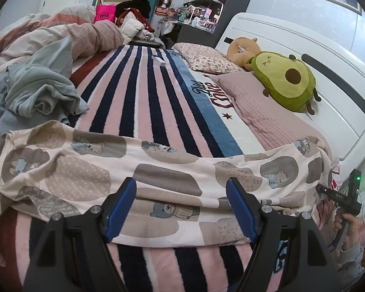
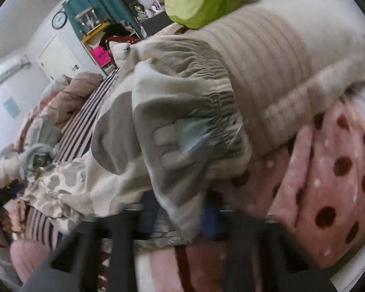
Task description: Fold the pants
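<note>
We had the pants lying flat across the near end of the bed, on the striped blanket, legs running off to the left, waist end over on the right by the pink pillow.

Left gripper was released, jaws wide, hovering over the near hem with cloth under it but nothing pinched. Right gripper was badly blurred; we read it as clenched on the pants, since a fold of cloth dropped straight into it. In the left view it showed at the waist end, held in a hand.

Handling, as we judged it:
- light, thin, soft knit; no stiffness, would sag and drape from any single hold
- not slippery on the fleecy blanket, so likely to drag and wrinkle rather than slide
- nothing fragile
- elastic waistband was gathered and thicker, so the firmest place to pinch; hems and side seams next best
- two holds well apart needed to keep an edge straight

Writing we could read:
- blanket: "Diet Coke"
- pink bag: "WM"
- right gripper body: roughly "DAS", small
- small lettering printed in the pants' patches, not legible
</note>
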`<control>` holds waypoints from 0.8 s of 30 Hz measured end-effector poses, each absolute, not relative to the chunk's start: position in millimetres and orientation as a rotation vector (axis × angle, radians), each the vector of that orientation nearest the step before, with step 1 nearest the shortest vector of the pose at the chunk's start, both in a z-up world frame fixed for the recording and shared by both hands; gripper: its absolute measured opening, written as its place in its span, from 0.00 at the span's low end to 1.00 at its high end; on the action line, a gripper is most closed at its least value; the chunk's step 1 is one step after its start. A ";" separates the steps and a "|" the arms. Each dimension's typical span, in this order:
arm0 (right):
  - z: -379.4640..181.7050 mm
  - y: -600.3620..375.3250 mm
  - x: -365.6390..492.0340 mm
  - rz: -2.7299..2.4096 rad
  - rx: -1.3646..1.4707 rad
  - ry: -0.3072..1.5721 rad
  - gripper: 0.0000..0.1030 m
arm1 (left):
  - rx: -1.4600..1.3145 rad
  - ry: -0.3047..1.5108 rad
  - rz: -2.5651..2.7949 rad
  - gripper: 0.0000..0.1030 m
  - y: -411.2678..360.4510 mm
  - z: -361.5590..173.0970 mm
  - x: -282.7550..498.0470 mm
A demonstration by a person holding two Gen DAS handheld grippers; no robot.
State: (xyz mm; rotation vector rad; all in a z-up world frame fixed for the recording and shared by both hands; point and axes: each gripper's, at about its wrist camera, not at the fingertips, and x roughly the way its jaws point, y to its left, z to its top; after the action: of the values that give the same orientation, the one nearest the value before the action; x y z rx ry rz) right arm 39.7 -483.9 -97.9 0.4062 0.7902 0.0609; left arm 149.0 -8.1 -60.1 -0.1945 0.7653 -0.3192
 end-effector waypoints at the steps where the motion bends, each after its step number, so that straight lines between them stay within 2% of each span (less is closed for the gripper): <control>1: -91.2 -477.1 39.6 0.044 0.370 0.779 0.06 | -0.195 0.762 -0.317 0.70 -6.2 -59.9 148.5; 8: -24.7 -429.7 41.8 0.083 0.239 0.658 0.05 | -0.234 0.736 -0.325 0.70 18.8 -64.0 145.1; 11: 2.7 -384.2 59.1 0.144 0.142 0.617 0.05 | -0.252 0.724 -0.331 0.70 37.1 -67.8 140.0; 15: 12.4 -312.5 87.5 0.256 0.046 0.621 0.05 | -0.256 0.720 -0.343 0.71 64.0 -73.4 131.0; 18: 2.4 -242.0 110.4 0.379 -0.055 0.644 0.05 | -0.254 0.718 -0.347 0.73 79.2 -79.9 123.3; 24: -73.8 -118.0 148.3 0.625 -0.197 0.865 0.05 | -0.261 0.738 -0.337 0.75 98.0 -98.7 117.3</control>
State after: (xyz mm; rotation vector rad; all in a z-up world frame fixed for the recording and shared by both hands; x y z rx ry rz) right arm 148.3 -118.0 -73.8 -0.1970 0.8649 0.6251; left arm 117.3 98.0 -98.7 -0.2607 0.7377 -0.3374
